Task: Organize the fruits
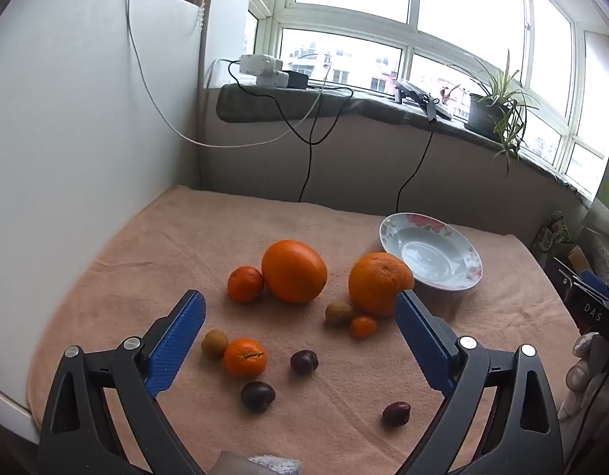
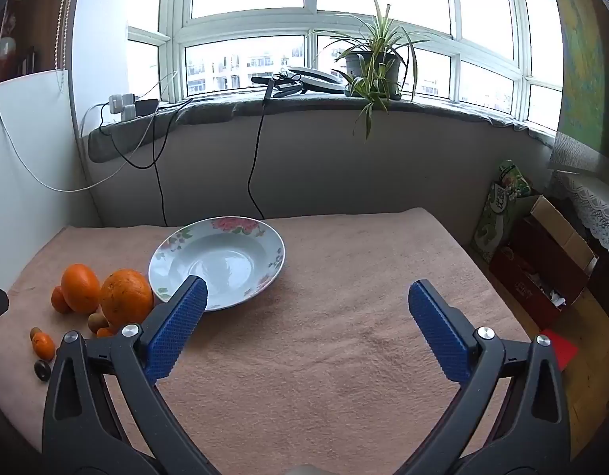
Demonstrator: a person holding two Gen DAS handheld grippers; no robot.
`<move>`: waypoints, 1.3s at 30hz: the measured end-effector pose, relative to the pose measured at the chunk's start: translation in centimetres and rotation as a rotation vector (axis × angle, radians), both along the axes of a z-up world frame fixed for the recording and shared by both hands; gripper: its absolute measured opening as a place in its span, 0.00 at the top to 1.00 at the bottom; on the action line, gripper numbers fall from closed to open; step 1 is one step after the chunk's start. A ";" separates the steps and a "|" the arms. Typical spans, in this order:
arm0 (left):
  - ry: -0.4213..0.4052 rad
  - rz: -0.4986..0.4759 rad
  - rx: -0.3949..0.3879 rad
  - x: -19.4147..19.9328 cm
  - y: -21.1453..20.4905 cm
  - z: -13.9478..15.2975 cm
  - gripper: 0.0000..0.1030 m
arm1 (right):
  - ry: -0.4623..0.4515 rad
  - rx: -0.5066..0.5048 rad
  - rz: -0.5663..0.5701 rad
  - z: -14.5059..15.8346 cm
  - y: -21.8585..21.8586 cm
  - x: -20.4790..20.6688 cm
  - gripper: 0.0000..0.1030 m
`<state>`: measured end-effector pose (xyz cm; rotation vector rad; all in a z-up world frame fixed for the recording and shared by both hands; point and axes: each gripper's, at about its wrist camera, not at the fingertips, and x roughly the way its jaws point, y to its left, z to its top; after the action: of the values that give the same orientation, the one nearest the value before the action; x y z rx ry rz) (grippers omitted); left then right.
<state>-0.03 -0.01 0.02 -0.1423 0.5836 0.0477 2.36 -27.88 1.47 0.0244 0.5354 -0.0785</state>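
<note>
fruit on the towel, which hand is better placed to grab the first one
Left, probably. Its open tongs hang over the scattered fruit, with a small orange between them. The right tongs face bare towel beside the plate.

left wrist: low, angled down, near fruit | right wrist: likewise | shared: plate point(image 1: 431, 253), window point(image 2: 312, 19)

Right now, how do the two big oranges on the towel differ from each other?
The left big orange has a smooth, glossy skin; the right big orange looks duller and more dimpled, with a small stem scar showing. The left one touches a small tangerine; the right one sits against the rim of the flowered plate, with a small brownish fruit at its base. Both are similar in size, and both rest on the pink towel, outside the plate.
</note>
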 end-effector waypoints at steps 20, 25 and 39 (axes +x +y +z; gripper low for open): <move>-0.005 0.021 -0.013 -0.2 0.7 0.4 0.07 | -0.006 -0.010 0.001 0.5 0.4 -0.2 0.00; -0.009 0.019 -0.014 -0.2 0.8 0.4 0.07 | -0.007 -0.013 0.003 0.6 0.6 -0.1 0.00; -0.006 0.022 -0.025 -0.1 1.0 0.3 0.07 | 0.001 -0.015 0.006 0.2 1.0 0.1 0.00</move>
<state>-0.15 1.00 0.31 -0.1730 0.5773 0.0611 2.43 -26.89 1.66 0.0076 0.5360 -0.0765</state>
